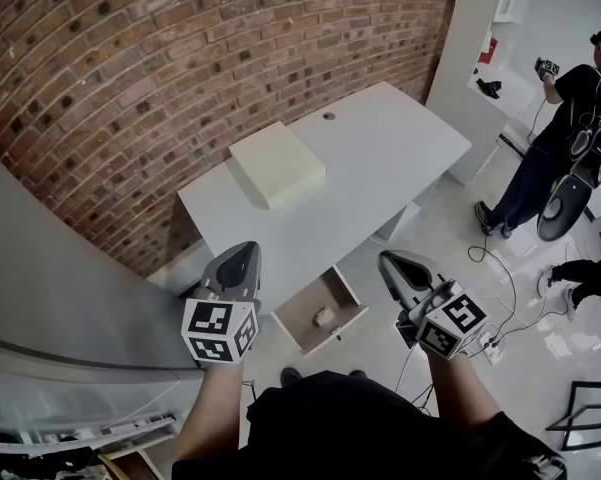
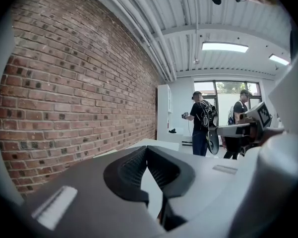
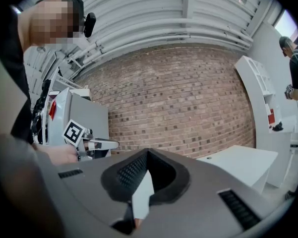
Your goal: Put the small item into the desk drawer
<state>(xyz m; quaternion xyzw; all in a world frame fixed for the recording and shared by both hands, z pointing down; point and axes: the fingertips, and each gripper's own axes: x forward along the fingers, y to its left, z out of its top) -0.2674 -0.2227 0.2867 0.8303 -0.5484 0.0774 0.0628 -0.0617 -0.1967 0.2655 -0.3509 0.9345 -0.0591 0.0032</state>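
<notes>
Left gripper is held above the floor in front of the desk. Its fingers are together, tips meeting, nothing between them. Right gripper is the same: fingers closed tip to tip and empty. The two are well apart, with the open drawer showing between them in the head view. Small item, a pale rounded lump, lies on the drawer floor, right of centre and clear of both grippers. The drawer is pulled out from under the near edge of the white tabletop. A cream box sits flat on the tabletop toward the brick wall. Another person stands off to the right by a white shelf unit.
</notes>
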